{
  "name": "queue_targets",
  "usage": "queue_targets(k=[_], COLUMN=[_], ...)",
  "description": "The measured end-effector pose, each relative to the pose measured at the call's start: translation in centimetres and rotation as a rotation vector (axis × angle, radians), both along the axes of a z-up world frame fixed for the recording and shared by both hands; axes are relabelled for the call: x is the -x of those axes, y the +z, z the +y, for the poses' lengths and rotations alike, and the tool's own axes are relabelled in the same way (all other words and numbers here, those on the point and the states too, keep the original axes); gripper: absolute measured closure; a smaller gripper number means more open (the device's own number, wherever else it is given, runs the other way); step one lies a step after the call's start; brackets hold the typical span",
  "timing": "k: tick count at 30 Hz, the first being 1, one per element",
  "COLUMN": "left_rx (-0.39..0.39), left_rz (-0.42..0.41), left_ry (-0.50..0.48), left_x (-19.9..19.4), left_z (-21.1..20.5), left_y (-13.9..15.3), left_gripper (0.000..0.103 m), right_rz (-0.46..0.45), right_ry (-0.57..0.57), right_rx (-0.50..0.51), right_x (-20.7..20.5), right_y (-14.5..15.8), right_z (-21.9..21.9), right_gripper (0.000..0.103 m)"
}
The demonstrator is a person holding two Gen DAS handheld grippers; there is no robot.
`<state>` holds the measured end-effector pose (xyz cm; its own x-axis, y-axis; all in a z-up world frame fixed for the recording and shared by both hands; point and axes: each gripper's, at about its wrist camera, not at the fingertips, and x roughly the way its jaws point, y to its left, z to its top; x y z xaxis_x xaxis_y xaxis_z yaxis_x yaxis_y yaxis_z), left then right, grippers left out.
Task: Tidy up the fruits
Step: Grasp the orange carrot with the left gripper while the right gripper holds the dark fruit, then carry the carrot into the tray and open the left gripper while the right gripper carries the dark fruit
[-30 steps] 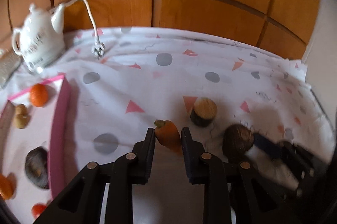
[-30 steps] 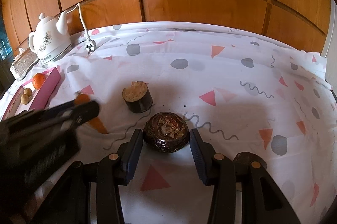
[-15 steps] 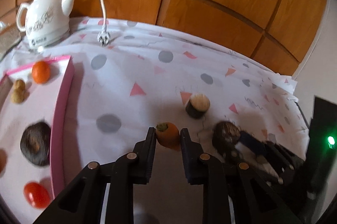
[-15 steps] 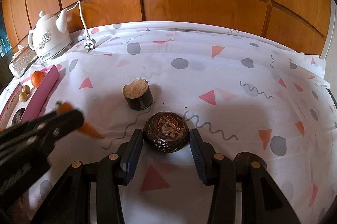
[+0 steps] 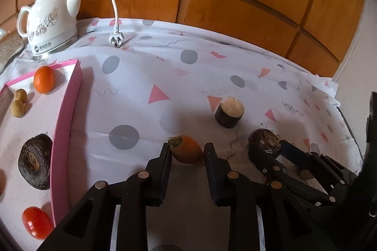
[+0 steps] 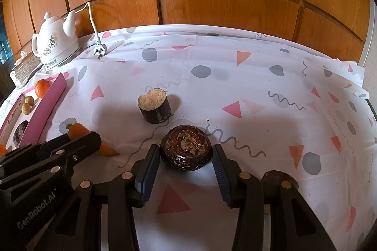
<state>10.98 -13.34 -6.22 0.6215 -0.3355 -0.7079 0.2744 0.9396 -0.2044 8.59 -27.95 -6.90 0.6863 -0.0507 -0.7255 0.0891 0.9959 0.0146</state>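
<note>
An orange carrot [image 5: 187, 149] sits between the pads of my left gripper [image 5: 187, 147], taken near its green stem end. The jaws are opening, but both pads look to be against it. In the right wrist view the carrot [image 6: 77, 130] slants down and its tip touches the cloth. My right gripper [image 6: 185, 148] is shut on a dark brown round fruit [image 6: 186, 147] that rests on the tablecloth. A pink-walled tray [image 5: 67, 114] at the left holds a tangerine [image 5: 44, 79], two small brown fruits [image 5: 18, 103], a dark round fruit [image 5: 35, 165] and a red tomato [image 5: 37, 222].
A dark stub with a pale cut top [image 6: 154, 108] stands just beyond both grippers. Another dark piece [image 6: 278, 176] lies by my right gripper's right finger. A white kettle [image 5: 50, 22] and its plug [image 5: 115, 39] sit at the back left against the wooden panels. The cloth's edge runs along the right.
The left gripper has turned, so more of the pink tray shows in its view. The carrot stays between its pads, on about the same spot. The right gripper and its fruit have not moved.
</note>
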Motion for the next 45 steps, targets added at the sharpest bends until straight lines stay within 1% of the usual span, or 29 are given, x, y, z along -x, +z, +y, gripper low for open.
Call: queue_targets(k=[5, 8, 12, 23, 27, 33, 36, 45], left_rx=[-0.005, -0.012, -0.008, 0.0, 0.004, 0.015, 0.012, 0.029], left_rz=[0.004, 0.004, -0.002, -0.071, -0.083, -0.096, -0.106, -0.085], left_ry=[-0.008, -0.018, -0.02, -0.022, 0.001, 0.053, 0.079, 0.168], left_x=[0.4, 1.1, 2.2, 4.6, 5.1, 5.2, 5.3, 5.2], left_z=[0.0, -0.1, 0.3, 2.3, 3.7, 6.4, 7.6, 11.4], left_y=[0.4, 0.7, 1.5, 4.4, 5.3, 6.3, 6.7, 6.4], left_gripper=[0.077, 0.079, 0.079, 0.08, 0.08, 0.08, 0.08, 0.08], right_rz=[0.001, 0.003, 0.003, 0.015, 0.01, 0.008, -0.004, -0.011], right_ry=[-0.001, 0.0, 0.002, 0.011, 0.032, 0.097, 0.139, 0.231], right_rx=[0.006, 0.009, 0.007, 0.003, -0.02, -0.065, -0.081, -0.137], right_x=[0.0, 0.0, -0.1, 0.3, 1.1, 1.9, 2.2, 3.1], right_y=[0.0, 0.0, 0.1, 0.4, 0.9, 1.5, 2.3, 3.7], right_z=[0.1, 0.1, 0.1, 0.3, 1.1, 3.4, 4.6, 7.5], right_gripper=[0.056, 0.056, 0.057, 0.057, 0.057, 0.057, 0.057, 0.057])
